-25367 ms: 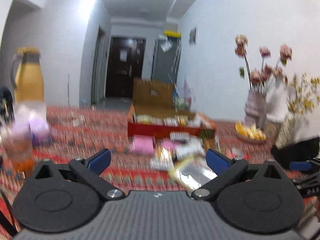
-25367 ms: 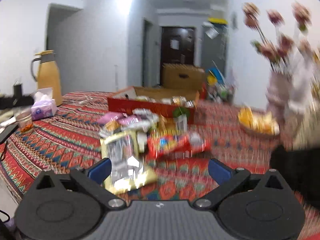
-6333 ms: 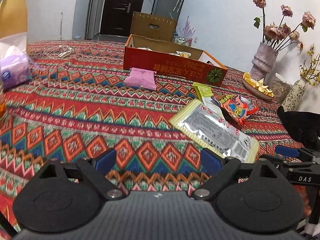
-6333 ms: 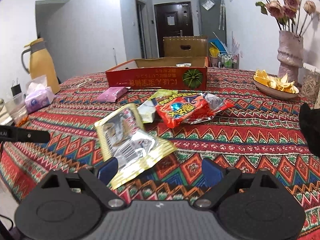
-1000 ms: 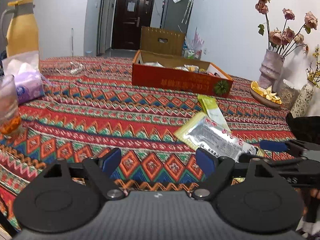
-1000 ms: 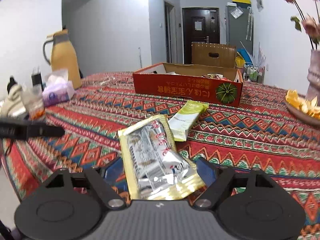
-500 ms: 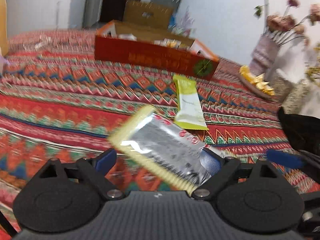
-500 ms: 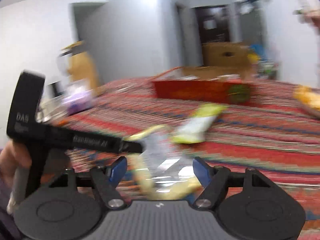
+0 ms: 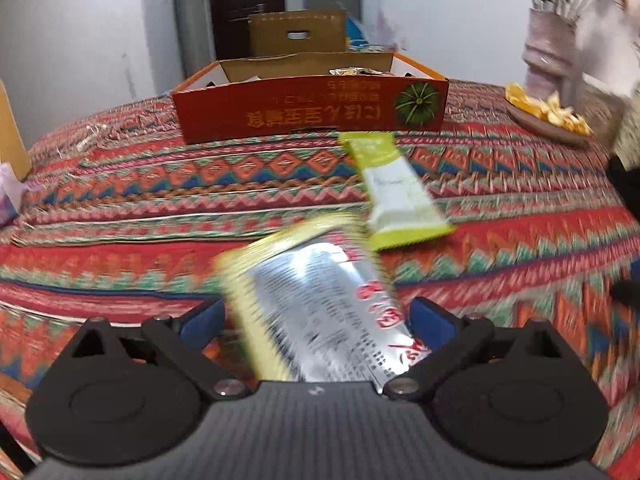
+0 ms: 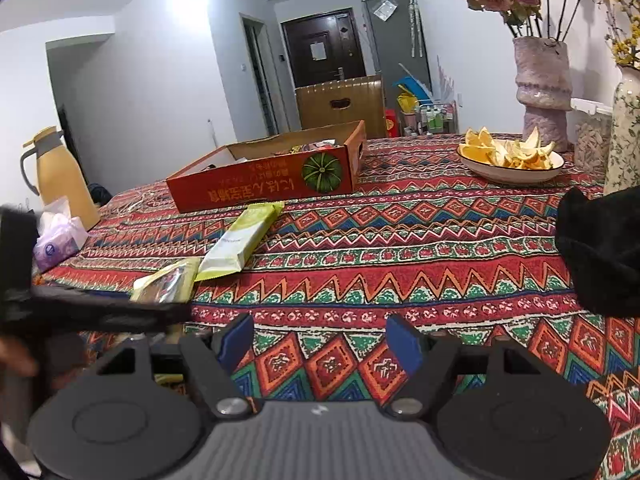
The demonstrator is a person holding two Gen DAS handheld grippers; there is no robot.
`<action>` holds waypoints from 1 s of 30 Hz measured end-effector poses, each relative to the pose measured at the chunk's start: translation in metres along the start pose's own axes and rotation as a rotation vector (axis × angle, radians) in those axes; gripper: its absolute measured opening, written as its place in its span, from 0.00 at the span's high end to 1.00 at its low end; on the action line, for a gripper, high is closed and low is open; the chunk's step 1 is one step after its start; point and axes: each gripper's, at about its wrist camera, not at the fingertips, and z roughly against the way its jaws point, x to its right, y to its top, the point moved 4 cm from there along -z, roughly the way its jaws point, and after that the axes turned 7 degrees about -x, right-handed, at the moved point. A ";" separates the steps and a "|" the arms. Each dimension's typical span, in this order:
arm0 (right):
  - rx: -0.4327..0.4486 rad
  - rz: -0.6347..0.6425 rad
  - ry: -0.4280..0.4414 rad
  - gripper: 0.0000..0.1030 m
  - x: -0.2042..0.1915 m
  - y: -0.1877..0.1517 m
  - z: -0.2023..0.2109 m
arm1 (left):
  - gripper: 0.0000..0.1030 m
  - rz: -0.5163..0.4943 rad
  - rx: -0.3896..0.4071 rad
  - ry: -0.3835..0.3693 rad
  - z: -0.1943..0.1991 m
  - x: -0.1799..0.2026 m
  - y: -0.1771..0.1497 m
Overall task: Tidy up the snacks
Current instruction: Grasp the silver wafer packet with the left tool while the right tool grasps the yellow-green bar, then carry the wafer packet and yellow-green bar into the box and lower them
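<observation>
Two snack packs are left out on the patterned tablecloth [image 10: 420,248]. One is the big silver and yellow pack [image 9: 320,304]. The other is the long green pack [image 9: 394,184], which lies just past it, closer to the red box [image 9: 308,110].

The red box sits farther back on the table. Some wrapped snacks can be seen inside it already, so part of the tidy-up looks done. How many are in there is hard to tell from here.

The left gripper [image 9: 316,320] is right over the silver and yellow pack. Its blue fingers [image 9: 200,322] have just been opening wide, and the pack sits between them. They do not seem to squeeze it yet — the picture is blurry there, but a gap shows on the left side. In the right wrist view, the left gripper is a dark blur over that same pack.

The right gripper [image 10: 320,340] is partly open and has nothing in it. Only tablecloth shows between its fingers [image 10: 404,344].

My guess is that the next job is to pinch the silver and yellow pack and carry it to the red box. After that the green pack would be left — then the table would be tidy. A bowl of orange peels [image 10: 510,160] and a pink vase [image 10: 542,92] stand off to the side.
</observation>
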 end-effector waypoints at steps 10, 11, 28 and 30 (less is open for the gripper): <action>-0.041 0.050 0.152 0.30 -0.040 0.057 -0.063 | 0.01 0.044 0.019 -0.079 0.010 -0.033 -0.001; -0.049 0.059 0.164 0.30 -0.046 0.066 -0.073 | 0.02 0.053 -0.020 -0.115 0.004 -0.032 0.000; -0.124 0.145 -0.002 0.64 -0.097 0.083 -0.161 | 0.62 0.196 0.047 -0.170 0.032 -0.061 -0.009; -0.127 0.156 -0.001 0.65 -0.099 0.072 -0.145 | 0.62 0.208 0.065 -0.168 0.042 -0.068 -0.013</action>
